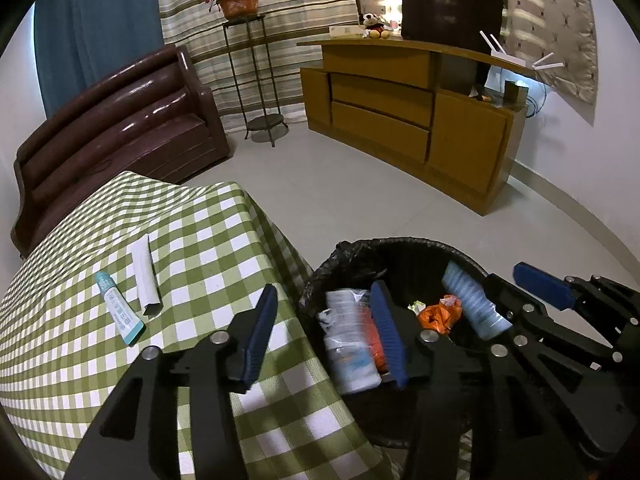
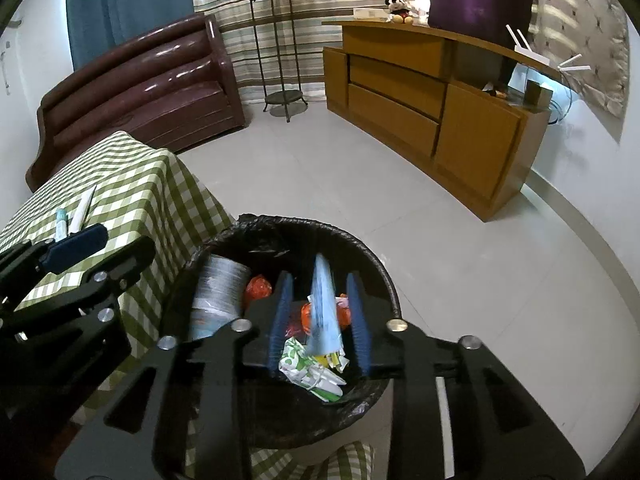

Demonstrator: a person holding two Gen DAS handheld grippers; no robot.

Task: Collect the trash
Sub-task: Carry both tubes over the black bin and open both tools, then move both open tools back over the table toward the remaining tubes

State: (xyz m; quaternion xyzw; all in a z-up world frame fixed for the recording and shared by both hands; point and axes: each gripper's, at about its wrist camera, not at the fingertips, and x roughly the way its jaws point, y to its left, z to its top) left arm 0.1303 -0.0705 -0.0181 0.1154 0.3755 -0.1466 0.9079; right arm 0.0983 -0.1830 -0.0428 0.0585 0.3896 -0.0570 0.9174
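Observation:
A bin lined with a black bag (image 1: 400, 245) (image 2: 304, 224) stands beside the table with a green checked cloth (image 1: 192, 240) (image 2: 132, 176). My left gripper (image 1: 324, 336) is open above the bin's left side; a blurred white packet (image 1: 348, 344) hangs loose between its fingers, beside the right pad. My right gripper (image 2: 320, 320) is open over the bin, with a blurred pale blue wrapper (image 2: 324, 304) (image 1: 472, 304) between its pads and touching neither. Orange wrappers (image 2: 258, 286) and crumpled green-white paper (image 2: 300, 360) lie in the bin. A small tube (image 1: 120, 308) and a white paper sleeve (image 1: 145, 276) lie on the table.
A dark brown sofa (image 1: 120, 128) stands behind the table. A metal plant stand (image 1: 256, 80) carries a potted plant by the curtains. A long wooden cabinet (image 1: 400, 112) runs along the right wall. Pale tiled floor (image 2: 360, 184) lies between them.

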